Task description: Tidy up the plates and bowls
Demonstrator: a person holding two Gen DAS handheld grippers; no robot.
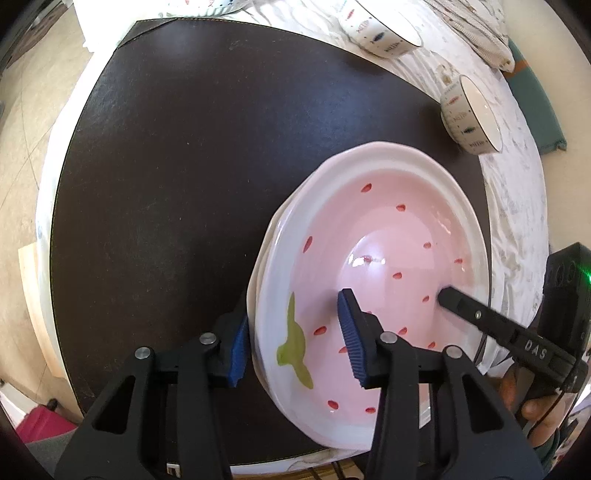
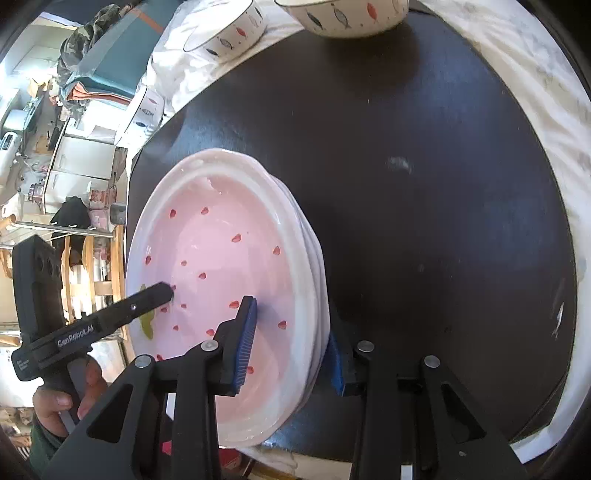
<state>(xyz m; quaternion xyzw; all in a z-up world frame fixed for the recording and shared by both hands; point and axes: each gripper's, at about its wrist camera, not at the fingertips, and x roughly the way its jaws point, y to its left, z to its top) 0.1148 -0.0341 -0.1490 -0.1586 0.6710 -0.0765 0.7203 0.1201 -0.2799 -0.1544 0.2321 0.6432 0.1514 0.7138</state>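
Note:
A pink strawberry-pattern plate [image 1: 388,236] with a white rim sits on top of a stack of plates on the dark mat [image 1: 184,166]. My left gripper [image 1: 295,343] straddles the stack's near-left rim, one blue pad outside, one inside the plate; jaws are apart with the rim between. My right gripper [image 2: 291,343] straddles the stack's opposite rim [image 2: 314,280] the same way. Each gripper's finger shows in the other view, resting inside the plate [image 1: 454,299] [image 2: 159,295]. Whether the pads press the rim is unclear.
Two white fish-pattern bowls [image 1: 471,118] [image 1: 380,26] stand on the white cloth beyond the mat's far right edge; they also show at the top of the right wrist view [image 2: 225,33] [image 2: 347,16]. A folded teal cloth [image 1: 535,107] lies further right.

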